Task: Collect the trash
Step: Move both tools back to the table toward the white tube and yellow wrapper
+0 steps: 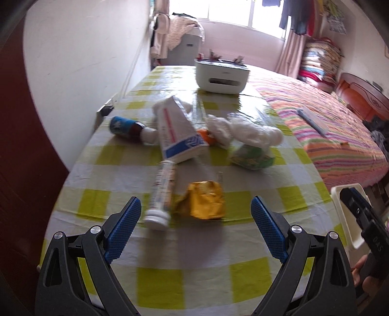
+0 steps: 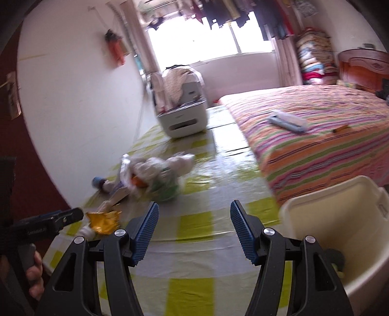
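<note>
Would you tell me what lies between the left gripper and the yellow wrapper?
Only bare checked tablecloth, seen in the left wrist view, separates the open left gripper from the yellow wrapper.

A white plaster wall [image 1: 80, 56] runs along the left, meeting a dark red door [image 1: 19, 145] at the near end. At the far end a bright window [image 2: 194, 36] floods the room with daylight — clothes [image 2: 231, 12] hang across it. A bed [image 2: 316, 126] with a striped multicoloured cover sits right, its carved wooden headboard [image 1: 362, 97] beyond — folded quilts [image 1: 318, 60] are stacked in the corner.
</note>
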Demonstrator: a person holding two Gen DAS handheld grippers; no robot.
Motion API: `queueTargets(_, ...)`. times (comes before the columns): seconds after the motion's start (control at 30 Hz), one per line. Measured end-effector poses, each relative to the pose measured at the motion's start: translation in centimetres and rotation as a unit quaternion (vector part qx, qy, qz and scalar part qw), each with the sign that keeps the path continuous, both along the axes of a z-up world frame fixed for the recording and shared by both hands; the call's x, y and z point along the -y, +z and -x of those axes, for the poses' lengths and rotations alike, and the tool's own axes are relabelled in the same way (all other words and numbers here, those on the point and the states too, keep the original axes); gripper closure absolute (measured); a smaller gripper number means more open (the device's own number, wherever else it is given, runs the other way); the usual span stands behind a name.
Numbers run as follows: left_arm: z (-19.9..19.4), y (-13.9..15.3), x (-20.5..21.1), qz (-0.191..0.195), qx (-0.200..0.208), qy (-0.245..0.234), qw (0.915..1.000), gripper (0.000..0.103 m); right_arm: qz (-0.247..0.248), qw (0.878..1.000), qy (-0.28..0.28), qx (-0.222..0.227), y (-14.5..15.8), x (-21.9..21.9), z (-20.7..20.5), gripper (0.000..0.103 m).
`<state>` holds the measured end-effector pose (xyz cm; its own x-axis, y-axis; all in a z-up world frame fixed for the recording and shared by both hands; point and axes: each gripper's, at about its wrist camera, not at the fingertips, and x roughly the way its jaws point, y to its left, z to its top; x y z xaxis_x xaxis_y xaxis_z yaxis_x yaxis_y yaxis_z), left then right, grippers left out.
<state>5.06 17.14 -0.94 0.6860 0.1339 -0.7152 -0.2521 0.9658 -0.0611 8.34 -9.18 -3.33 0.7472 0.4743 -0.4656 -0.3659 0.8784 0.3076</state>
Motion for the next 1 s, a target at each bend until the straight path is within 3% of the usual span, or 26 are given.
queueTargets(0.23,2.0,0.2,-4.5,-0.005,0.004,0.051,0.9987,0.013,0.006,0.992,0.121,-0.026,-0.6,-7.3,-0.3,0.043)
queueTargets(0.43,3.4,-0.1,-7.4,0.005,0.002,0.081,0.9967,0.013,0.017,0.977,0.201,-0.066,-1.7,-12.4,-1.0,0.043)
queueTargets(0.6,4.2,-0.3,-8.7,0.010,-0.002,0.091,0.9958,0.013,0.039,0.971,0.220,-0.087,-2.7,-15.3,-1.9,0.041)
queueTargets(0.8,4.5,-0.6,-9.6,0.015,-0.006,0.099,0.9950,0.013,0.101,0.964,0.236,-0.069,-3.2,-18.1,-2.0,0.031)
queueTargets(1.0,4.3,-0.7,-9.6,0.014,-0.007,0.098,0.9950,0.013,0.119,0.962,0.229,-0.085,-3.9,-19.8,-3.7,0.029)
